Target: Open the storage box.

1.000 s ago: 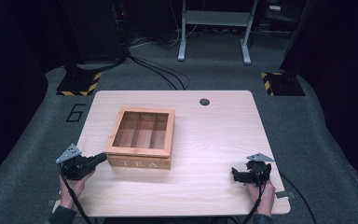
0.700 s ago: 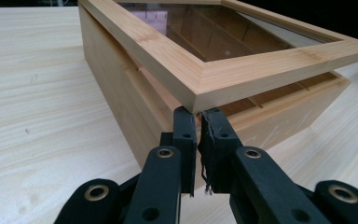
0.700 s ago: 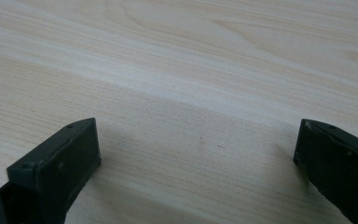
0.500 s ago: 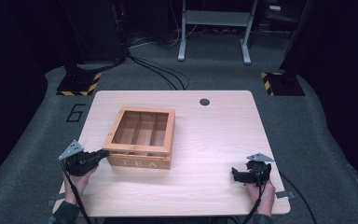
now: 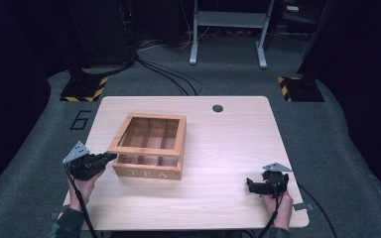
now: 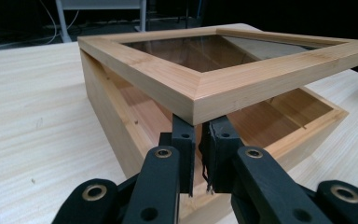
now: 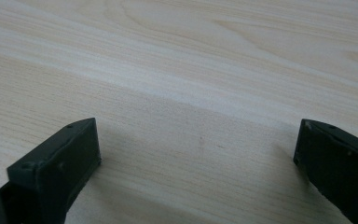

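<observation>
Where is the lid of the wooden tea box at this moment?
In the high view the lid sits left of the table's centre, over the tea box; its front-left corner is lifted, with the left hand-held gripper under it.

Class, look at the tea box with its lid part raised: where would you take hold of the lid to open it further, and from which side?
Grip the lid at its raised front corner, from the box's front left. A gap shows there beneath the frame, and the left claw already sits shut under that corner.

Tea box (image 5: 149,148): pale smooth wood, glossy glass lid pane. Table (image 5: 218,148): matt light woodgrain.
</observation>
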`<state>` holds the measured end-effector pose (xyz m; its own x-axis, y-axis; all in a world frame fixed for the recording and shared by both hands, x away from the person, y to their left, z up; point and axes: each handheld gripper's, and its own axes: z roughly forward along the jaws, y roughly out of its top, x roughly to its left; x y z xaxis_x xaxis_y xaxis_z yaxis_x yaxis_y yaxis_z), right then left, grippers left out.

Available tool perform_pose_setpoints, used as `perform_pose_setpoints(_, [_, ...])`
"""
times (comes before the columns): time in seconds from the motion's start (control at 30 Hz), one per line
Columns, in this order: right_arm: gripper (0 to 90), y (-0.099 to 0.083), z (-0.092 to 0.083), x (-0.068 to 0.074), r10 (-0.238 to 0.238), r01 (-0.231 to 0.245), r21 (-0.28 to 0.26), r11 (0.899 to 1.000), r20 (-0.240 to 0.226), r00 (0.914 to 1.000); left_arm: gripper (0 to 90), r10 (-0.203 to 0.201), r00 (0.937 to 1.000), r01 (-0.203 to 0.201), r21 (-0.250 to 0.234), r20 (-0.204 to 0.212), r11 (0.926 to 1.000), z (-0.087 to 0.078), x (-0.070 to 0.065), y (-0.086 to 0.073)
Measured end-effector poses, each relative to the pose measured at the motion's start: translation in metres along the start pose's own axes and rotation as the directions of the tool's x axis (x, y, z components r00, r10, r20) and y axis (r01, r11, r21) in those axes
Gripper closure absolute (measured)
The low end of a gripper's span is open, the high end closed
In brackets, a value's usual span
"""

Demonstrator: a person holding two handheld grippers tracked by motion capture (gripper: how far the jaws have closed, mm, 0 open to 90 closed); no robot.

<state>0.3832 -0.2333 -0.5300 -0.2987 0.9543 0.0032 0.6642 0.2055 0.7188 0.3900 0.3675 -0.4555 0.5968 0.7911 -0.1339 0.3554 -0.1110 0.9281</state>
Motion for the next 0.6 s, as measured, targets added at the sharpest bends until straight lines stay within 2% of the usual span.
perform_pose_setpoints(0.6, [0.0, 0.000, 0.000, 0.000, 0.000, 0.000, -0.001, 1.000, -0.001, 1.0000, 83.2, 0.058, 0.9983, -0.058, -0.009, 0.006, 0.9983, 0.006, 0.001, 0.030])
